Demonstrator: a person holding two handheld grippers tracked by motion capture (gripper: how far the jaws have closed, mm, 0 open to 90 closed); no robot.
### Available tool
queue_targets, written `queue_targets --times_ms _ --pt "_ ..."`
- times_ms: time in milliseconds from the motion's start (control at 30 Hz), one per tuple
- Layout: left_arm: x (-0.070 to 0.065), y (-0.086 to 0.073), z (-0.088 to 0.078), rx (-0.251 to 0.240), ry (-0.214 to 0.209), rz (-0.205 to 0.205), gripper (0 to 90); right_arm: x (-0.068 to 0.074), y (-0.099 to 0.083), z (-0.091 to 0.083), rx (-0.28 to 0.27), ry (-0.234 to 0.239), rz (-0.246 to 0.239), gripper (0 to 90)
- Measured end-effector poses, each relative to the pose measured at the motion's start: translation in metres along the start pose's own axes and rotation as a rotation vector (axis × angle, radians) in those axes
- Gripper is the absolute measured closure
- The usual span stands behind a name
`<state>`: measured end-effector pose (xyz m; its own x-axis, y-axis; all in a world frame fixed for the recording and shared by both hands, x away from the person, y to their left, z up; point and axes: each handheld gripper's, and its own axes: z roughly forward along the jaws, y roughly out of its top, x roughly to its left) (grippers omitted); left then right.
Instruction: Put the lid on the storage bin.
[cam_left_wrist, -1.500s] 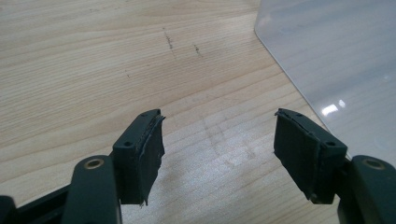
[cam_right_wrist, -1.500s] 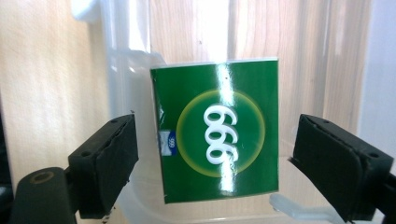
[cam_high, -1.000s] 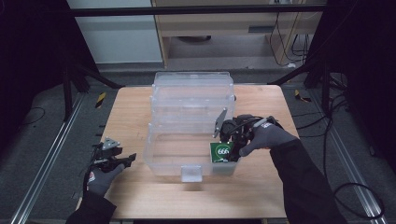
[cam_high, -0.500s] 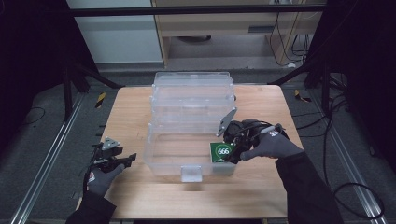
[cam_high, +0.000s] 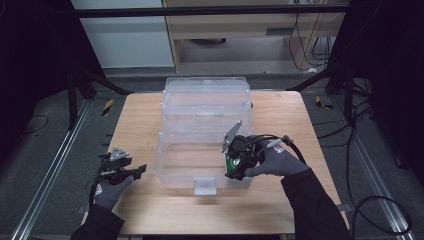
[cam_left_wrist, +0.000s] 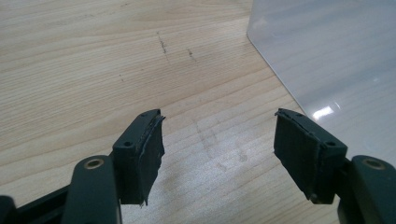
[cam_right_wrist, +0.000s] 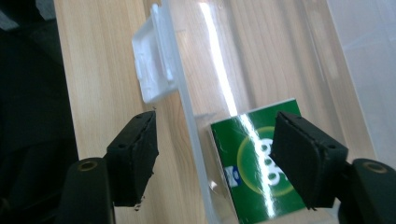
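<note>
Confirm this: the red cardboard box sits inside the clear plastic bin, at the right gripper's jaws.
Wrong colour. The cardboard box is green, not red, as the right gripper view shows. It does sit inside the clear plastic bin, at the right gripper.

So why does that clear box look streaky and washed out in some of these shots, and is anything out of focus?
Right gripper view: a bright glare streak runs down the clear box wall and across the green packet. Left gripper view: a small highlight on the box wall, wood grain sharp, jaws slightly soft. High view: the table is lit, the surroundings dark, and the box reads pale and hazy.
</note>
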<state>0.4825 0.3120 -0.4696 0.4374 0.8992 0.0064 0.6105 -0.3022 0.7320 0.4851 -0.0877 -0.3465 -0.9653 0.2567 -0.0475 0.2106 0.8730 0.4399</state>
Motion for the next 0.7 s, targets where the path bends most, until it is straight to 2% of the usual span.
queue_targets --times_ms 167,233,400,533,600,700 --pt "-0.001 0.0 0.001 -0.001 -0.001 -0.002 31.9 0.004 -0.003 0.009 -0.036 -0.003 0.002 34.6" --pt "-0.001 0.0 0.001 0.002 0.0 0.0 31.8 0.002 -0.01 0.016 -0.063 0.035 0.033 37.1" --pt "-0.002 0.0 0.002 0.004 0.0 0.005 31.7 0.002 -0.016 0.022 -0.059 0.043 0.048 37.2" --pt "-0.003 0.0 0.002 0.01 0.009 0.007 31.7 0.004 -0.012 0.026 -0.073 0.026 0.015 39.1" --pt "-0.003 0.0 0.002 0.011 0.012 0.008 31.7 0.004 -0.012 0.027 -0.07 0.034 0.01 39.1" --pt "-0.003 0.0 0.002 0.007 0.015 0.005 31.6 0.006 -0.009 0.035 -0.058 0.015 -0.015 42.3"
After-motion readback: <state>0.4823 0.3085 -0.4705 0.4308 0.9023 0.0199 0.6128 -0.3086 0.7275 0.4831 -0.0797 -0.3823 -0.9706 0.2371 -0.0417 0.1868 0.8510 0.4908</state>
